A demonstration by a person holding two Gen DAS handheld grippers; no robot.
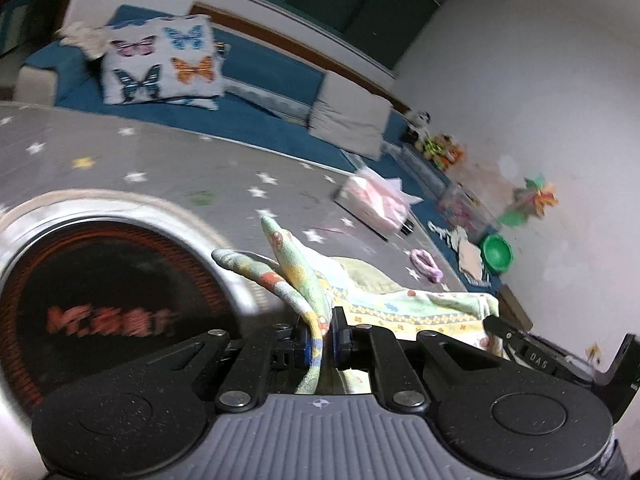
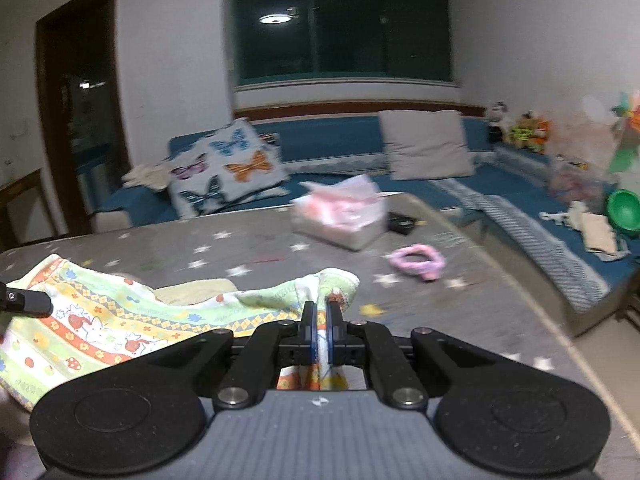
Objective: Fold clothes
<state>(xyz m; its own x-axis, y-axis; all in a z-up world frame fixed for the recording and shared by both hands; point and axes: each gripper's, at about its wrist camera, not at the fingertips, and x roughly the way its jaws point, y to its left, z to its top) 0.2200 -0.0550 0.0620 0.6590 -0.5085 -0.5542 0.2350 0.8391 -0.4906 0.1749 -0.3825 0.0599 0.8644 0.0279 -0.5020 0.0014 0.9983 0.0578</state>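
Both tongs are clamped on the patterned garment (image 2: pixel 100 320), which sags between them just above the grey star-printed desk (image 2: pixel 240 240). The left tongs (image 1: pixel 323 340) pinch a bunched strip of the cloth, with two ends poking up past the pads; the right tongs (image 2: pixel 320 332) are closed tight on a gathered corner, the fabric running down between the blue pads. In the right wrist view the cloth spreads out to the left, and a black part of the other tool (image 2: pixel 26 303) shows at the left edge, over the cloth. Ahead of the garment there is open desk; further out sit a pink ring (image 2: pixel 418 261), a tissue pack (image 2: pixel 340 216) and a small black object (image 2: pixel 402 222), all well apart from the cloth. The desk's right edge runs diagonally, with the blue sofa (image 2: pixel 520 200) beyond it. A round heater (image 1: pixel 100 280) fills the left of the left wrist view, close to the cloth; its red lettering is too blurred to read. A butterfly cushion (image 1: pixel 160 64) leans on the sofa, and "DAS" is printed on the black bracket (image 1: pixel 538 358) at the right
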